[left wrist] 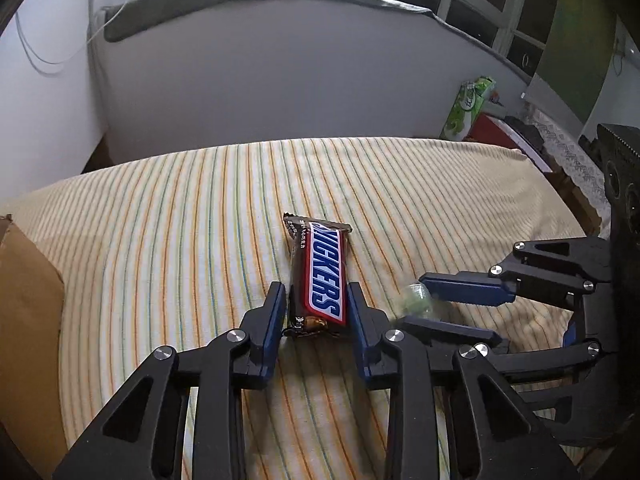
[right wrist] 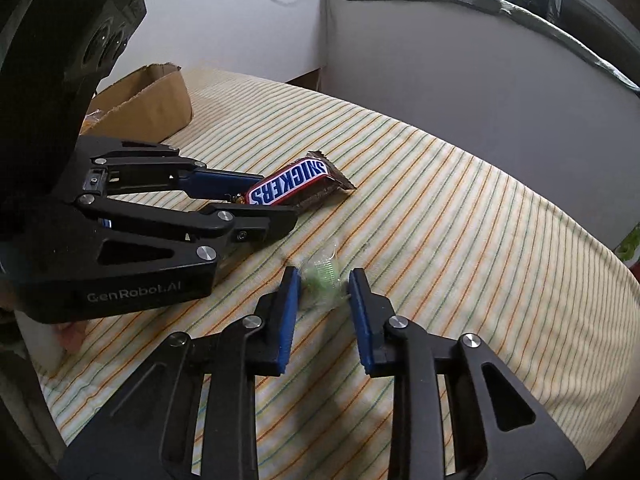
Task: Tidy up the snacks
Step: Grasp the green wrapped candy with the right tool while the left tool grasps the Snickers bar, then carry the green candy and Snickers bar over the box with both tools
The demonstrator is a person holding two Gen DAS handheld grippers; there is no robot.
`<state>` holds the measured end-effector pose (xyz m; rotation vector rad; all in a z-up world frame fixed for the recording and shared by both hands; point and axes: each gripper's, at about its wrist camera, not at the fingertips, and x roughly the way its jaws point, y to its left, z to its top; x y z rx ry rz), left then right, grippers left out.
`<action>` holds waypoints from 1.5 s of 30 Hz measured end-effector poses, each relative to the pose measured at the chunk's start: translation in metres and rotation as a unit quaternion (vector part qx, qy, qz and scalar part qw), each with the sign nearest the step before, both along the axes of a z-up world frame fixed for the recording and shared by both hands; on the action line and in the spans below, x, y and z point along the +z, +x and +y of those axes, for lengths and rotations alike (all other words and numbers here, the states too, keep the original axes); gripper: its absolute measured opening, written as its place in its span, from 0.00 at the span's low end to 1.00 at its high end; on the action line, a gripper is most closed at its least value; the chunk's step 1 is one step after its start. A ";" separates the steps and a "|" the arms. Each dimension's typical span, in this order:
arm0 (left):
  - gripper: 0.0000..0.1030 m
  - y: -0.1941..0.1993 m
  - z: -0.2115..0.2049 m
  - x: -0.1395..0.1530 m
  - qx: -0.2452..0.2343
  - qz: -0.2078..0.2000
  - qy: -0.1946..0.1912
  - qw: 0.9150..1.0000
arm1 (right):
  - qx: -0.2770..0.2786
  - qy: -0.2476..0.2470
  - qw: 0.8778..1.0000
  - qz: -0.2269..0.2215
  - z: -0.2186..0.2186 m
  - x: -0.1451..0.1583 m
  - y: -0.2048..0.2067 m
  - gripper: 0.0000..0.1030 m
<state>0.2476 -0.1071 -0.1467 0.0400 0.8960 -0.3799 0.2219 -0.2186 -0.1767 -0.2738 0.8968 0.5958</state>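
Observation:
A Snickers bar [left wrist: 322, 276] lies on the striped cloth [left wrist: 180, 220]. My left gripper [left wrist: 317, 294] is open, its two blue pads on either side of the bar's near end; the gap to the bar is small. The bar also shows in the right wrist view [right wrist: 296, 185], with the left gripper [right wrist: 262, 200] around its end. A small green candy in clear wrap [right wrist: 323, 276] lies between the tips of my right gripper [right wrist: 324, 280], which is open. The candy [left wrist: 414, 300] and the right gripper [left wrist: 416, 302] also show in the left wrist view.
A brown cardboard box [right wrist: 148, 100] stands at the cloth's far left, its wall also showing in the left wrist view [left wrist: 28, 304]. A grey padded headboard [left wrist: 280, 80] rises behind. A green packet [left wrist: 468, 108] and a red box [left wrist: 496, 132] sit at the far right.

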 end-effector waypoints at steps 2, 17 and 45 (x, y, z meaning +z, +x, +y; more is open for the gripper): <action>0.27 -0.001 0.003 0.000 0.001 -0.004 0.002 1.000 | -0.004 -0.002 1.000 -0.003 0.001 0.000 -0.001 0.26; 0.26 -0.043 0.029 0.011 0.035 -0.047 -0.015 0.998 | -0.105 0.018 0.994 -0.033 -0.011 0.014 -0.035 0.24; 0.27 -0.231 0.087 0.202 0.024 -0.265 -0.087 0.960 | -0.176 0.110 0.947 -0.247 -0.004 0.204 -0.263 0.24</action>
